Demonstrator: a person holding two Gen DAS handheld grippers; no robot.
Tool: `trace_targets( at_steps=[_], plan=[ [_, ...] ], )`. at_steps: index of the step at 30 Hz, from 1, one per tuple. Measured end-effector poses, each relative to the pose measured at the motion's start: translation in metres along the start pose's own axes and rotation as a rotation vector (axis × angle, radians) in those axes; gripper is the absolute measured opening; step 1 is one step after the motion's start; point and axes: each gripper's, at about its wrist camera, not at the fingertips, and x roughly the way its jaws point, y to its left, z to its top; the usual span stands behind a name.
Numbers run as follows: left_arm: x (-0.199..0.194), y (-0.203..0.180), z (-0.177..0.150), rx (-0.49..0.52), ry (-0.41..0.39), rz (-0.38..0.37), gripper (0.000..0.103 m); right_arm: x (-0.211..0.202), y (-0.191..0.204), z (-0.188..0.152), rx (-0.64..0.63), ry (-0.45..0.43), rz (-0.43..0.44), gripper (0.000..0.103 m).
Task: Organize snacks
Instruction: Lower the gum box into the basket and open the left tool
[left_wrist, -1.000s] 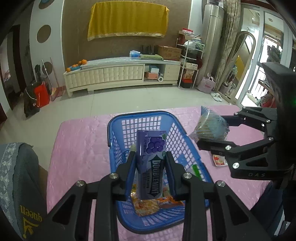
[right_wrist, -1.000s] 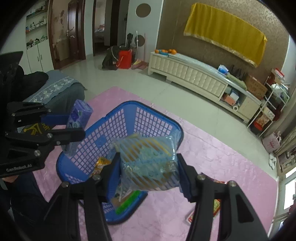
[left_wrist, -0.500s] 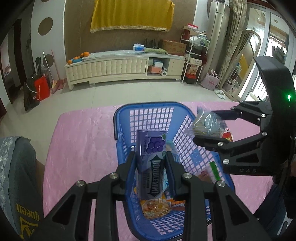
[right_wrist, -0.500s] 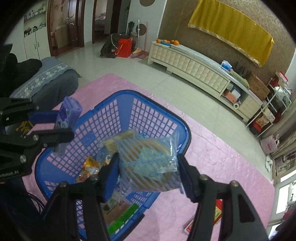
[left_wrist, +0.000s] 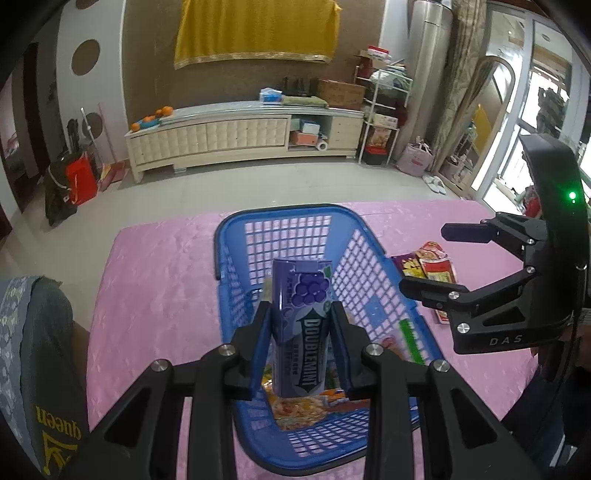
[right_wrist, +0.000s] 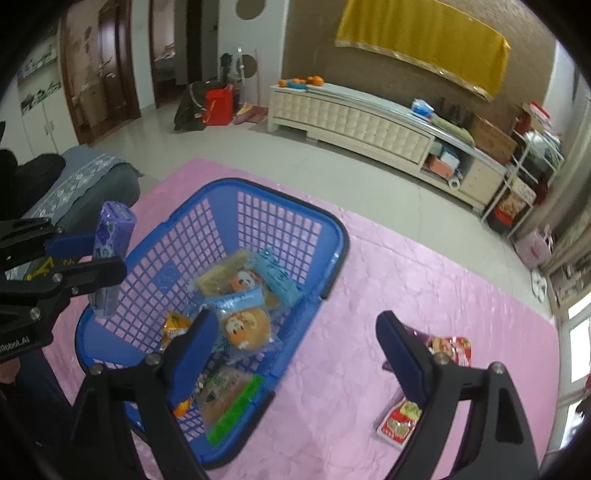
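Left gripper clamps an upright purple cardboard gum box above the blue plastic lattice basket; right gripper, jaws just opened, empty; clear biscuit packet apparently lies inside.

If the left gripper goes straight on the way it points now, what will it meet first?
Probably the snack packets on the floor of the blue basket. The left gripper, shut on the purple gum pack, points down into the basket, though depth is unclear.
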Motion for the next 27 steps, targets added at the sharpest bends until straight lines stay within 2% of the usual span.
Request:
trace_targets(
  at_steps=[10,27],
  plan=[
    [0.016,-0.025,0.015,0.047,0.026,-0.012,0.029,-0.007,-0.024,-0.013,0.086,-0.030,-0.006,0.090],
    [0.068,-0.036,0.041,0.089,0.093,-0.038,0.029,0.021,-0.056,-0.015,0.158,-0.029,-0.013,0.090]
  ],
)
